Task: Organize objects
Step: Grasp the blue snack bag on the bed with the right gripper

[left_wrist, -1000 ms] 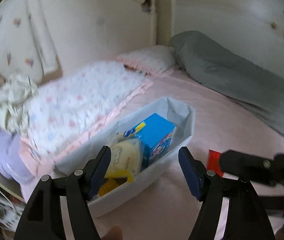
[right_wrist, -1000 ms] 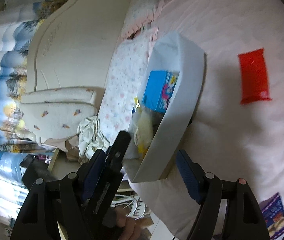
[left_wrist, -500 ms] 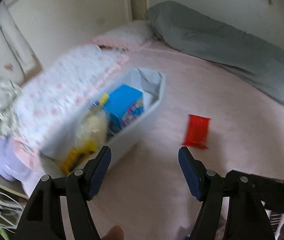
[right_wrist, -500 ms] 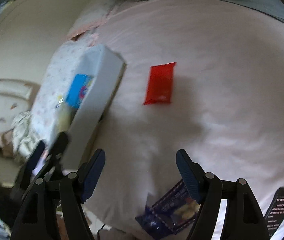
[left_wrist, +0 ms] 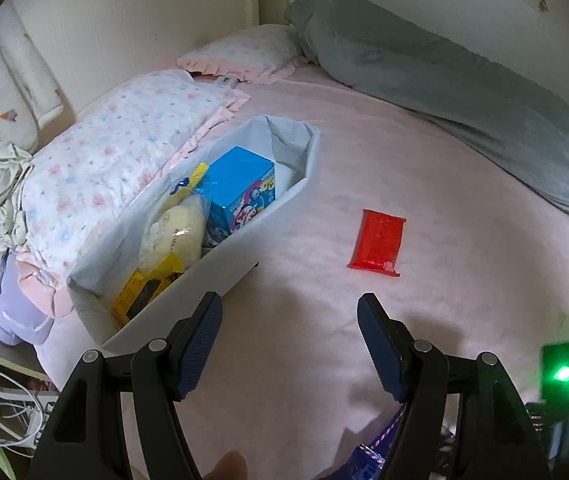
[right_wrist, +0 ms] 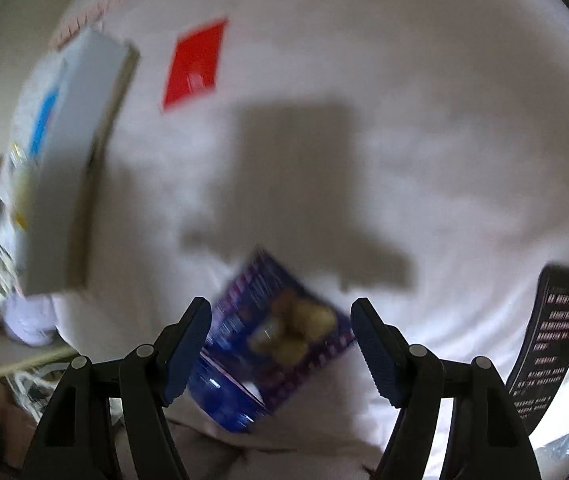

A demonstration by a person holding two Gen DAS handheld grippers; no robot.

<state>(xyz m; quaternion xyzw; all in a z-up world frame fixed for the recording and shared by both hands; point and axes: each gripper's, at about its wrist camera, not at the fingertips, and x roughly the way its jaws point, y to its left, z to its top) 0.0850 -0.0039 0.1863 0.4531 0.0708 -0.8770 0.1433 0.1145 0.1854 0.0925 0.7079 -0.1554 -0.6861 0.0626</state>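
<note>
The right gripper (right_wrist: 280,344) hangs steeply over a purple snack bag (right_wrist: 280,332) near the bed (right_wrist: 404,120) edge, jaws spread either side without touching it, probably lined up to pinch it for the white bin (left_wrist: 244,248). The left gripper (left_wrist: 288,344) waits, jaws spread and empty, beside that bin, which already holds a blue box (left_wrist: 240,192). A red packet (left_wrist: 378,242) lies loose well apart.

Right gripper (right_wrist: 280,344) has swung down over the purple packet (right_wrist: 284,332) (blurred).
</note>
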